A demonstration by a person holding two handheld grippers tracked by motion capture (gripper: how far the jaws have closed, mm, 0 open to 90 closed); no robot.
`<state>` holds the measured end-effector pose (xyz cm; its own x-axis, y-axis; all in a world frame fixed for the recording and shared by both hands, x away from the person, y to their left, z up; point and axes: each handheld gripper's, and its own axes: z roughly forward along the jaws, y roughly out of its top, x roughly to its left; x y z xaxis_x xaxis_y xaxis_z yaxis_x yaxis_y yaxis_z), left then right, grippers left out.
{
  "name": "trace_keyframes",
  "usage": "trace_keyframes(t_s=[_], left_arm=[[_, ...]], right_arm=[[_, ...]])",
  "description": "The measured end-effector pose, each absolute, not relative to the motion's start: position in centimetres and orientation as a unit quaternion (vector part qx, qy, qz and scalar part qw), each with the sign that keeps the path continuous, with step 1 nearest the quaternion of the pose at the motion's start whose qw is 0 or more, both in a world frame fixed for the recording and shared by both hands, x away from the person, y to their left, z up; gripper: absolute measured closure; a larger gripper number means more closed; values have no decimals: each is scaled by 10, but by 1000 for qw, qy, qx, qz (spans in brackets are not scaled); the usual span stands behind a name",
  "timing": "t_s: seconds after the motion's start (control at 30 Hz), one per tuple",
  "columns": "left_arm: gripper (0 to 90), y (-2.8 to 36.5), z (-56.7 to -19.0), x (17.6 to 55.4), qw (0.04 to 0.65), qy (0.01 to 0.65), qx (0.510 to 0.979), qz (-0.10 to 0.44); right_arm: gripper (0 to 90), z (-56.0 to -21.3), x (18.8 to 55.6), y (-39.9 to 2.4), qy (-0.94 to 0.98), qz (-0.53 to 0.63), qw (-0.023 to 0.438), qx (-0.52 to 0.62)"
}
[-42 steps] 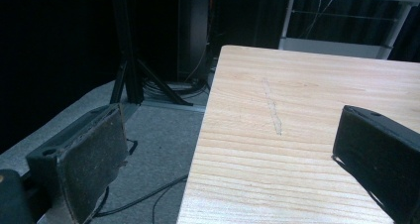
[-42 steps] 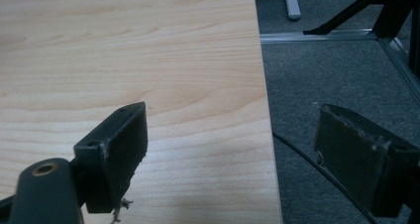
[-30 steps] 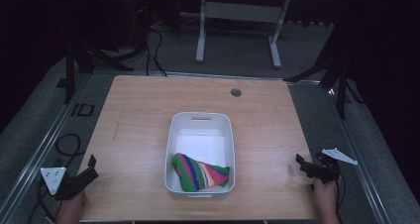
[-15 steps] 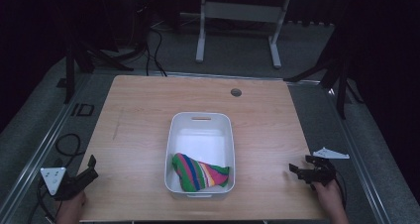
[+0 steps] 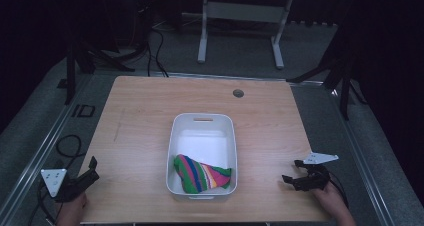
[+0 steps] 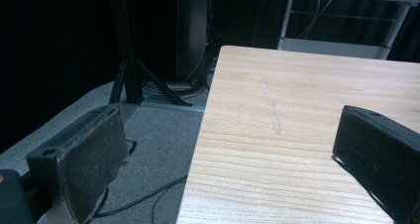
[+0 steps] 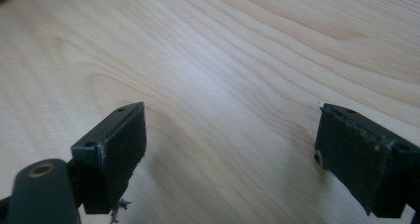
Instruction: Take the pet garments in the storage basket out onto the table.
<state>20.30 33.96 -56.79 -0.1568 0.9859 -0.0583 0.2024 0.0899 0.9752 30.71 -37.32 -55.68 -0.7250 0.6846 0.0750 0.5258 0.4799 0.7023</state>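
While gaping wide and empty, left gripper (image 5: 86, 172) and right gripper (image 5: 294, 174) at the table's (image 5: 140, 111) near corners. Striped cloth (image 5: 201, 173) inside white tub (image 5: 202, 120), mid-table. Floor marking (image 5: 83, 110) perhaps "ID", dim.

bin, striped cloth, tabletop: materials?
Bin: looks like white moulded plastic, smooth, with rounded corners and a slot handle.
Striped cloth: soft fabric, possibly knit; it lies crumpled with bent stripes.
Tabletop: pale wood or wood-look laminate, matte; grain lines show, and which one is unclear.

a wooden table (image 5: 145, 116) bears a white tub (image 5: 178, 136) near its front middle
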Motion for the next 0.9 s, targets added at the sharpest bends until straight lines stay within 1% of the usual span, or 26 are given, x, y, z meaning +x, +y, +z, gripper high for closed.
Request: trace_keyframes(t_s=[0.1,0.13,0.37,0.43,0.5,0.53,0.9], left_arm=[[10,340,-568,203,424,604,492,462],[10,340,-568,203,424,604,492,462],[10,340,-568,203,425,604,492,461],[10,340,-568,203,425,604,492,461],[10,340,-568,203,425,604,492,461],[10,340,-568,203,425,604,492,461],[10,340,-568,203,424,603,495,461]], right_arm=[[123,-555,307,-367,858,373,103,339],[125,-553,307,-360,862,381,91,323],[125,-544,307,-339,871,392,68,287],[127,-538,308,-328,876,395,49,271],[127,-536,308,-323,879,394,44,266],[127,-530,308,-314,883,395,29,251],[133,-499,310,-275,897,397,36,193]])
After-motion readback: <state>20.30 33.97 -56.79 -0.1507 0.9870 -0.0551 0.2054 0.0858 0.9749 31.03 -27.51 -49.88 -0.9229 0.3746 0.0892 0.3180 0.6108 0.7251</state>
